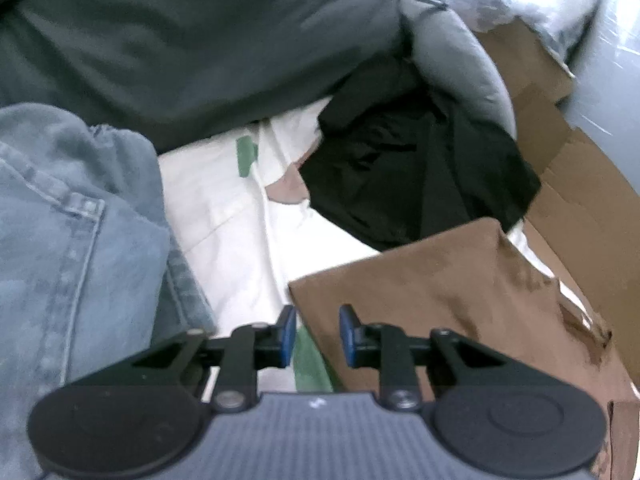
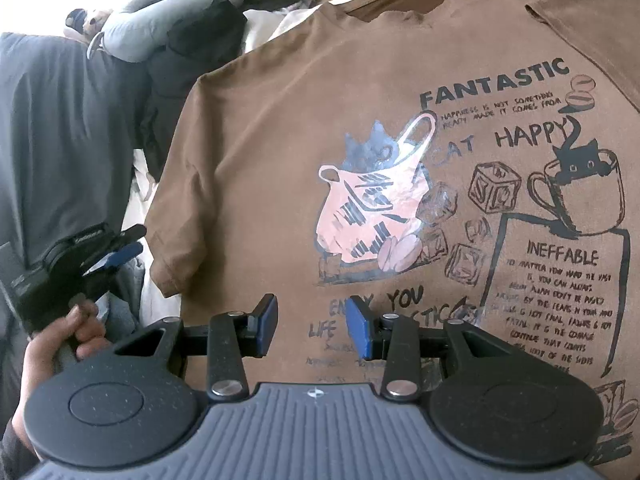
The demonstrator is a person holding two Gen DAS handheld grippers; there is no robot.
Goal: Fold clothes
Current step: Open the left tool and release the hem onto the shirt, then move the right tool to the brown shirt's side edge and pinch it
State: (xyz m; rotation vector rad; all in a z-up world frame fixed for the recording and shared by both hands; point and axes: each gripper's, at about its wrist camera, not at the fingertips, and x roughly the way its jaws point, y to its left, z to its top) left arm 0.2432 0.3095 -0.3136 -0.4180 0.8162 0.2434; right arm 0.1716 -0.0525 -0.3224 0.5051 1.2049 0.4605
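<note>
A brown T-shirt [image 2: 360,128] is spread flat, print side up, with its neckline toward twelve o'clock in the right wrist view and one short sleeve [image 2: 176,240] lying at nine o'clock. It is not seen folded anywhere; the printed front lies open and fairly smooth.

The right gripper [image 2: 312,320] hovers over the lower part of the print, its jaws apart and nothing held between them. The left gripper [image 1: 318,332] is seen with its jaws likewise apart and empty, over the edge of the T-shirt, where white bedding [image 1: 224,216] shows beside it. In the right wrist view the left gripper is seen at eight o'clock, held in a hand [image 2: 60,344] beside the sleeve.

The cloth is judged light, soft and limp: it will sag and drag when lifted, and a single layer can slip from a shallow pinch. A hold is best taken at a hemmed edge, at the sleeve cuff or the shoulder seam, where the cloth is doubled. The printed patch may be slightly stiffer.

Jeans [image 1: 60,240], a black garment [image 1: 420,168] and cardboard [image 1: 580,200] lie around it.
</note>
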